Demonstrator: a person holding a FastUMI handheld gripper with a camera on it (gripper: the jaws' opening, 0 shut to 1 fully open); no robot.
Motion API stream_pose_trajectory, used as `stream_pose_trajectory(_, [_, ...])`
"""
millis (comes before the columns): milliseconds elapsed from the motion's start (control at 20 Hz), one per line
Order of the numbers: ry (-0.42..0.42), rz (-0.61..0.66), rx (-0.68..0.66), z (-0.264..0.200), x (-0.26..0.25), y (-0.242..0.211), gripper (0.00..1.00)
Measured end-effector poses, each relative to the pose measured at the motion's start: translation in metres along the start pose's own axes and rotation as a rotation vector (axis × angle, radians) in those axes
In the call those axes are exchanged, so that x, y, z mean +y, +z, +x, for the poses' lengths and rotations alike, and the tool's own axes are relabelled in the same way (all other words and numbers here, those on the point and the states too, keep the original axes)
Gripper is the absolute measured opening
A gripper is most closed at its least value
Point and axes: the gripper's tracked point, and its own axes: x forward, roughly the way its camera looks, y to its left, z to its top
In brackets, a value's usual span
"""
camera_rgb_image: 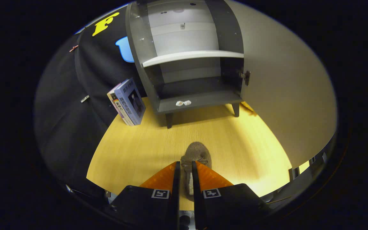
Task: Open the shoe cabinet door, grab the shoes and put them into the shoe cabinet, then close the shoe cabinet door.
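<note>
The claw (185, 166) pinches a grey-brown shoe (196, 153), its two orange fingers (163, 179) pressed on the shoe's sides, with the toe reaching just ahead of the tips over the yellow wooden table (133, 150). Well beyond the fingers stands the dark shoe cabinet (187, 64), its door (286, 86) swung wide open to the right. A white shelf (192, 57) crosses its interior. Left of the cabinet, books (128, 102) lean against the booth wall.
</note>
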Motion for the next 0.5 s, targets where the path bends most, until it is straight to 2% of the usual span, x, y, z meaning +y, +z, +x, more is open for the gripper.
stream_pose_trajectory(200, [-0.028,-0.012,0.129,0.024,-0.001,-0.052,0.23])
stream_pose_trajectory(500, [-0.048,-0.020,0.186,0.054,-0.003,-0.089,0.23])
